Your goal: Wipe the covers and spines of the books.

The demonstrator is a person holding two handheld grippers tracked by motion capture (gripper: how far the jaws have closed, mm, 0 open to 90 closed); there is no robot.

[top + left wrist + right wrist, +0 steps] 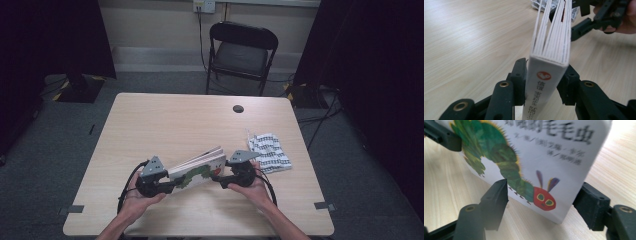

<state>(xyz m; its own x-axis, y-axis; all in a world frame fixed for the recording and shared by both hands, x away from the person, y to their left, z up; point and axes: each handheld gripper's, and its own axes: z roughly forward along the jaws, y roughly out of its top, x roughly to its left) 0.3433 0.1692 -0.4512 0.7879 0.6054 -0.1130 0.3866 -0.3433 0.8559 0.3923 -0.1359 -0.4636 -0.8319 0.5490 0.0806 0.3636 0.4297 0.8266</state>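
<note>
Centrally, a board book (196, 172) with a caterpillar cover is held just above the table (165, 125), near the person's edge. Left tongs (546, 75) clamp the spine end; right tongs (541, 195) stand spread about the opposite corner, not visibly pinching it. To open the book cleanly, keep the spine grip firm and slip one right jaw under the cover alone

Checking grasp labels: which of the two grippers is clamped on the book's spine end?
The left gripper: it clamps the spine of the book. The right gripper straddles the cover's corner, jaws apart.
</note>
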